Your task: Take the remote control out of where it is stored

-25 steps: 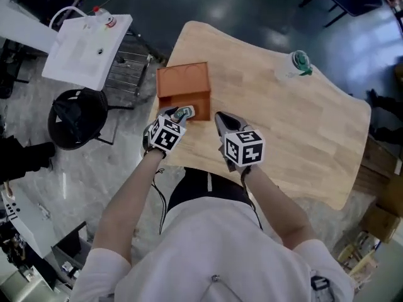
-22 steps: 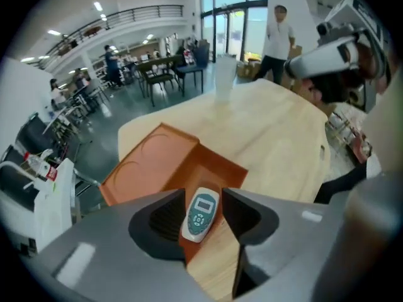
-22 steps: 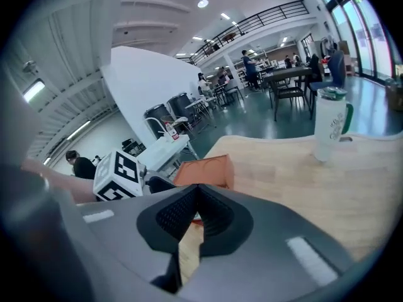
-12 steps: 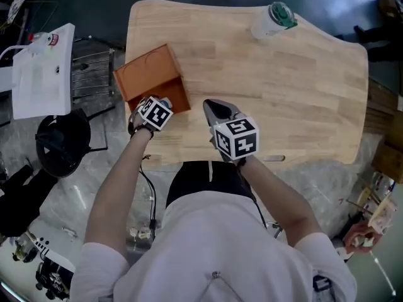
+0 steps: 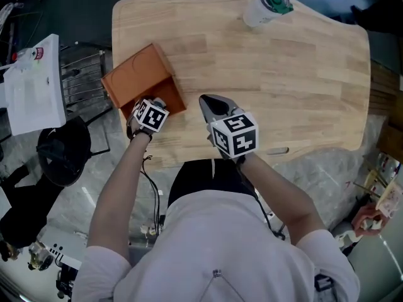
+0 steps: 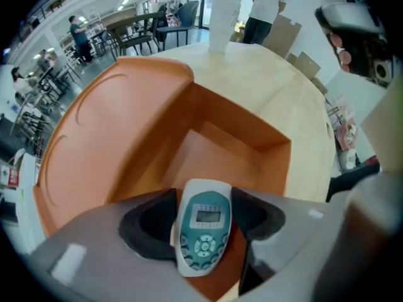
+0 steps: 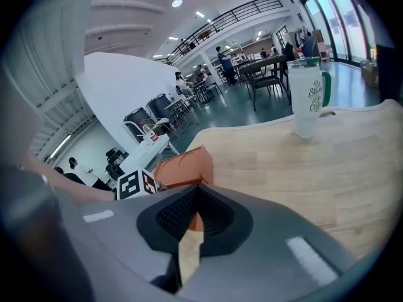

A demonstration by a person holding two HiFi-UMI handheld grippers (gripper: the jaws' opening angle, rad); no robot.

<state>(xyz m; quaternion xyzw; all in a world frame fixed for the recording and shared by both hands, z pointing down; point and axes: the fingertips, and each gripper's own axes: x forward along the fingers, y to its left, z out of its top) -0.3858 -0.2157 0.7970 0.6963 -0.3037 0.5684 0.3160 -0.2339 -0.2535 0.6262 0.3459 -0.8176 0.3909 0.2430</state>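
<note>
An orange box (image 5: 135,74) lies on its side near the left edge of the wooden table (image 5: 302,87), with its open end (image 6: 220,150) turned toward me. My left gripper (image 5: 156,106) is at that opening. In the left gripper view a white remote control (image 6: 203,228) with a teal face, a small screen and buttons is clamped between the two dark pads (image 6: 151,225) of the left gripper (image 6: 203,209), just outside the box mouth. My right gripper (image 5: 214,106) hovers over the table to the right of the box. Its jaws (image 7: 196,214) are shut with nothing between them.
A white cup with a green lid (image 5: 267,4) stands at the table's far edge, also seen in the right gripper view (image 7: 308,96). Off the table's left side are a wire rack (image 5: 85,74), a white board (image 5: 31,87) and a black stool (image 5: 63,150). Wide bare tabletop lies to the right.
The head camera has swung, so the table and box sit differently in the picture. The left gripper stays shut on the remote at the box mouth. The right gripper keeps its place beside it.
</note>
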